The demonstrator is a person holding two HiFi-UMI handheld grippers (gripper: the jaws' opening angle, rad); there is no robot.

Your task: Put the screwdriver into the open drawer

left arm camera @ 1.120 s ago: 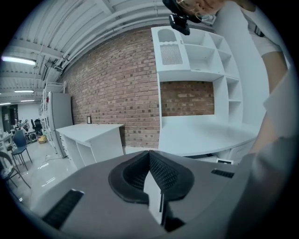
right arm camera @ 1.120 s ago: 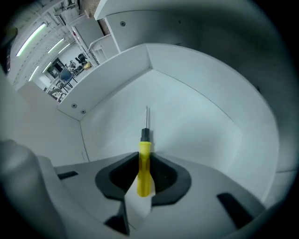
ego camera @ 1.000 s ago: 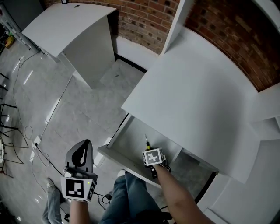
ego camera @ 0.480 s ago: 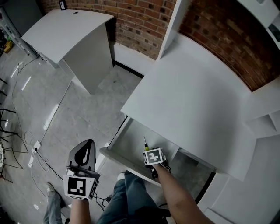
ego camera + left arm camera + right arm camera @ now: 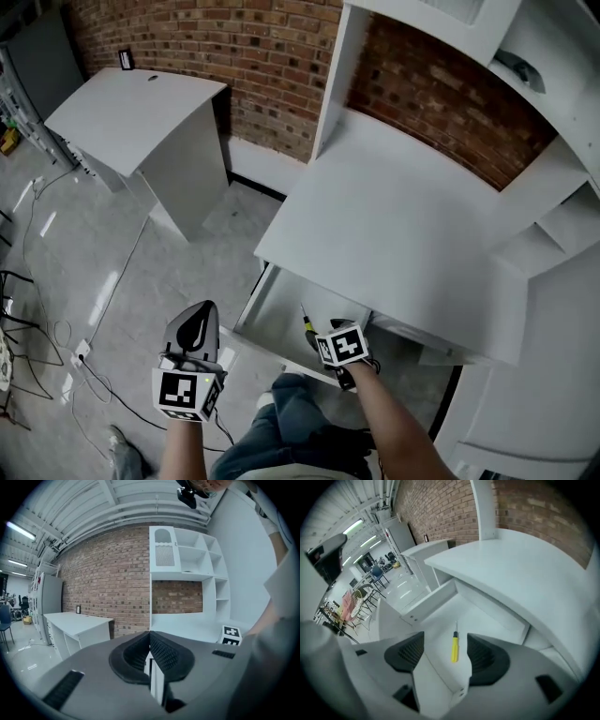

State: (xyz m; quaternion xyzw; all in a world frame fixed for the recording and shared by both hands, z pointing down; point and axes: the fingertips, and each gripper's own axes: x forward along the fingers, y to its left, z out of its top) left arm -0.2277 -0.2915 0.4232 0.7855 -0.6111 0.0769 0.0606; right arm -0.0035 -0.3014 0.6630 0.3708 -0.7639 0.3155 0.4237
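Head view, nearest first: our leg [image 5: 281,427] in jeans at the bottom. The L gripper [image 5: 195,323] hangs beside it over the floor [image 5: 187,244], left of the drawer [image 5: 255,314] and not touching it. Left gripper view: its jaws are pressed together w/ nothing between them, pointing toward the shelf unit [image 5: 187,559] and brick wall [image 5: 108,583].

Next out, the R gripper [image 5: 323,339] sits at the drawer's front edge. Right gripper view: jaws spread wide, both pads clear of everything, so it's carrying nothing. Past them and between them lies the screwdriver [image 5: 454,649], flat on the drawer's white bottom. Its yellow handle is toward us; the black collar and thin metal shaft point to the back. In head view it's only a small yellow-black sliver just ahead of that gripper's marker cube [image 5: 342,345]. We judge it's in the drawer already, i.e. the task looks basically done apart from drawing the hand out.

Handling, our guess: small, light, rigid. The smooth round plastic handle prob. rolls easily and could slip from a loose pinch. If it needs moving, we'd close across the yellow handle at mid-length, not on the thin shaft.

Beyond: the white desk top [image 5: 403,216] over the drawer. A 2nd white desk [image 5: 131,108] stands off to the left, w/ cables [image 5: 56,328] on the floor near it.
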